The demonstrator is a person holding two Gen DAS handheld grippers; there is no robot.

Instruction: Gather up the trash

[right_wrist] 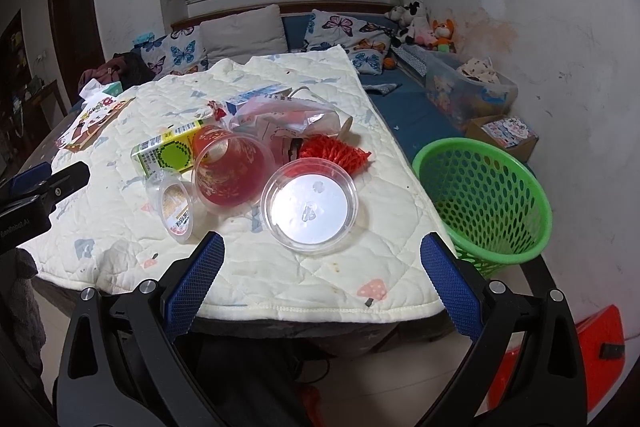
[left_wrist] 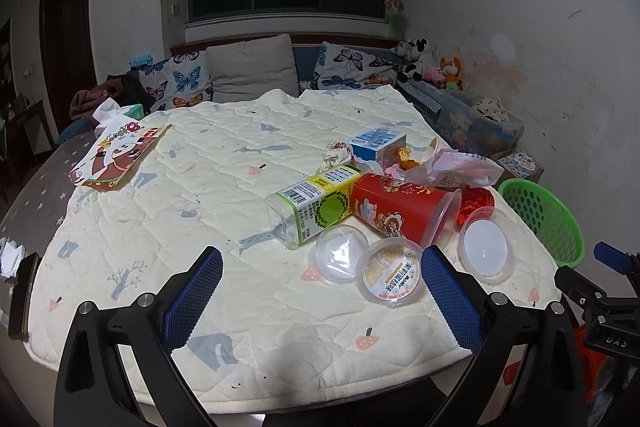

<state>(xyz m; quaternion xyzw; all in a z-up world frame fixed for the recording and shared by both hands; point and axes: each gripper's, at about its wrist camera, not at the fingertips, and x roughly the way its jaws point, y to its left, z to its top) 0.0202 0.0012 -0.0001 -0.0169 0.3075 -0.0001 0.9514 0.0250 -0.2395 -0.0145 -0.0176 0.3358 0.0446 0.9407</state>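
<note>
Trash lies heaped on the right part of a quilted table cover (left_wrist: pixel 208 195): a clear bottle with a green-yellow label (left_wrist: pixel 316 205), a red plastic cup on its side (left_wrist: pixel 404 207), two small clear tubs (left_wrist: pixel 390 277), a clear round lid (left_wrist: pixel 486 247), red netting (right_wrist: pixel 334 153), a blue-white carton (left_wrist: pixel 378 143) and crumpled wrappers (left_wrist: pixel 456 167). A green mesh basket (right_wrist: pixel 486 191) stands past the table's right edge. My left gripper (left_wrist: pixel 322 291) is open, low over the near edge, just short of the tubs. My right gripper (right_wrist: pixel 322 275) is open too, in front of the clear lid (right_wrist: pixel 310 209).
A picture booklet (left_wrist: pixel 120 155) and a tissue pack (left_wrist: pixel 132 111) lie at the table's far left. Behind is a sofa with butterfly cushions (left_wrist: pixel 188 79) and plush toys (left_wrist: pixel 432 67). A clear storage bin (right_wrist: pixel 468 91) and a cardboard box (right_wrist: pixel 508 133) sit beyond the basket.
</note>
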